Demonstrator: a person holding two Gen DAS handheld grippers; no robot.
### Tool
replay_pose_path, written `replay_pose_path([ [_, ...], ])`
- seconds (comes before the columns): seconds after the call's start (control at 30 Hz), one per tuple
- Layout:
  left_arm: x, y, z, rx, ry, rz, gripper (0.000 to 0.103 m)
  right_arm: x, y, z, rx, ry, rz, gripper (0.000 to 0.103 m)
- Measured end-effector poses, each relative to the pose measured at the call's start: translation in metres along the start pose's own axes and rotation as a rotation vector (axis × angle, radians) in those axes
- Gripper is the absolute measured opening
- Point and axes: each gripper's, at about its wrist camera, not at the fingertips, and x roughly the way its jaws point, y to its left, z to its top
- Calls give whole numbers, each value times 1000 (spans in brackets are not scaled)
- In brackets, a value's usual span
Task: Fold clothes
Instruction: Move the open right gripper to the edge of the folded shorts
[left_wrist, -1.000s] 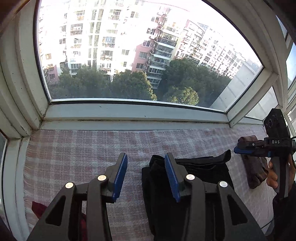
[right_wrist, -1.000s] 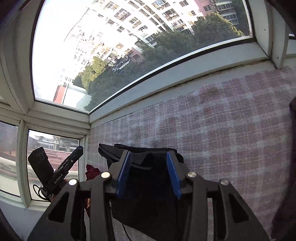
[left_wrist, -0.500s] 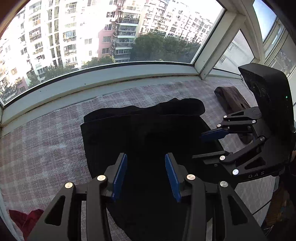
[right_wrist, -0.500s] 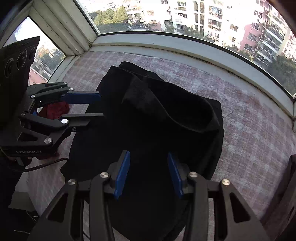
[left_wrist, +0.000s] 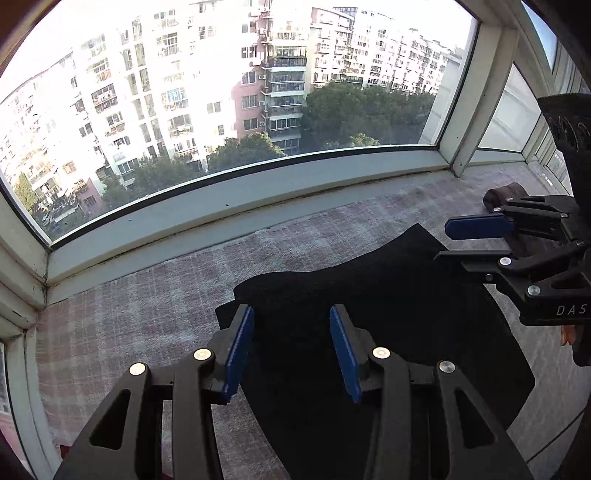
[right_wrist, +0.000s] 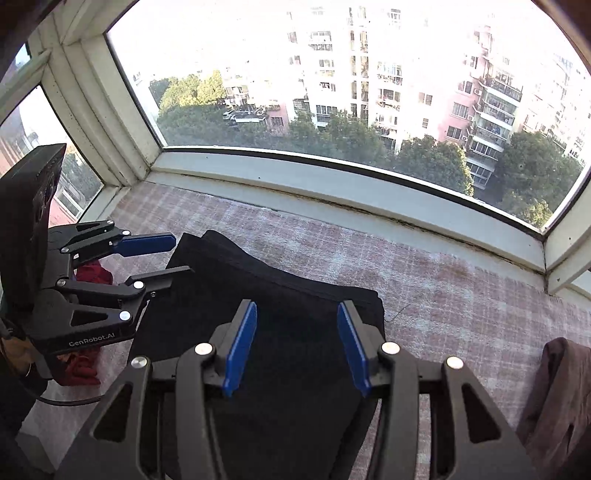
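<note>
Presently: black garment (left_wrist: 369, 332) spread on checked cloth (left_wrist: 147, 314) below window sill; left gripper (left_wrist: 291, 350) unclenched above it, empty; right gripper (right_wrist: 297, 345) jaws opening, empty.

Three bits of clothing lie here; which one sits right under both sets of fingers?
The black garment, spread in the middle. The brown one lies off to the right, the red one off to the left.

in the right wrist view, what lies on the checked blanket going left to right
red cloth behind the left tongs → black garment → bare stretch of checked blanket → brown garment
</note>
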Motion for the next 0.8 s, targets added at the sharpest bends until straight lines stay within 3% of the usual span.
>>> replay_pose_path([
  [0.2,35,3,-3,-35,68,15,42,40,-7,-8,32,118,-51,56],
  [0.3,24,8,-7,-48,67,10,44,56,-8,-16,-11,149,-122,60],
  [0.43,-11,11,-21,-53,66,-27,41,26,-10,-21,17,126,-111,60],
  [0.6,-65,-13,-75,-19,86,-65,42,-26,13,-66,-22,101,-82,62],
  [0.67,-73,-24,-95,-24,102,-85,42,-33,27,-87,-51,109,-100,62],
  [0.8,-60,-40,-126,7,172,-49,42,-25,37,-121,-41,175,-104,62],
])
